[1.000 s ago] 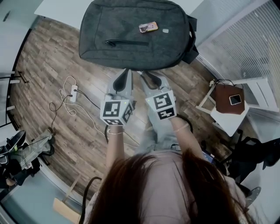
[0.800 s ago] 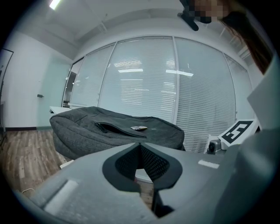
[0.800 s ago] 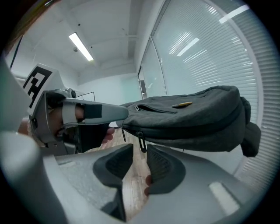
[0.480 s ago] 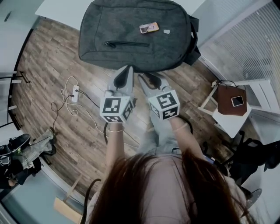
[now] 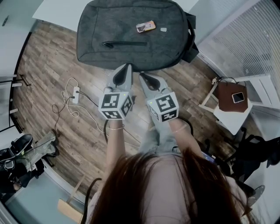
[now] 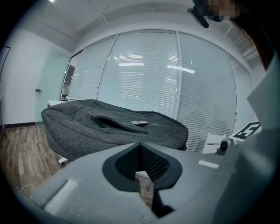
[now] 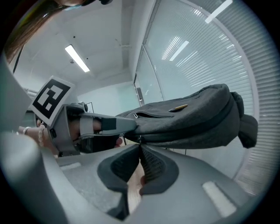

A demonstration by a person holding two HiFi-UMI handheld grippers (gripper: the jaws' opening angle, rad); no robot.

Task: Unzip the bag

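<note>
A dark grey backpack [image 5: 131, 26] lies flat on a white table [image 5: 57, 11], with its front-pocket zip [image 5: 124, 43] showing as a dark line. A small orange-brown tag [image 5: 145, 26] lies on top of it. My left gripper [image 5: 127, 65] is shut and empty, its tip at the bag's near edge. My right gripper [image 5: 141, 75] sits beside it, also shut and empty, just short of the bag. In the left gripper view the backpack [image 6: 87, 127] lies ahead beyond the closed jaws. In the right gripper view the backpack [image 7: 192, 118] fills the middle, with the left gripper [image 7: 109, 124] pointing at its edge.
A power strip with looped cables [image 5: 74, 94] lies on the wooden floor to the left. A white chair [image 5: 258, 94] at the right carries a brown pouch [image 5: 229, 103] with a phone [image 5: 238, 97] on it. Shoes and clutter [image 5: 17, 153] sit at the lower left. Window blinds [image 6: 144, 83] stand behind the table.
Both grippers have edged slightly toward the bag's near edge. Their jaws have stayed shut and the bag has not moved.
</note>
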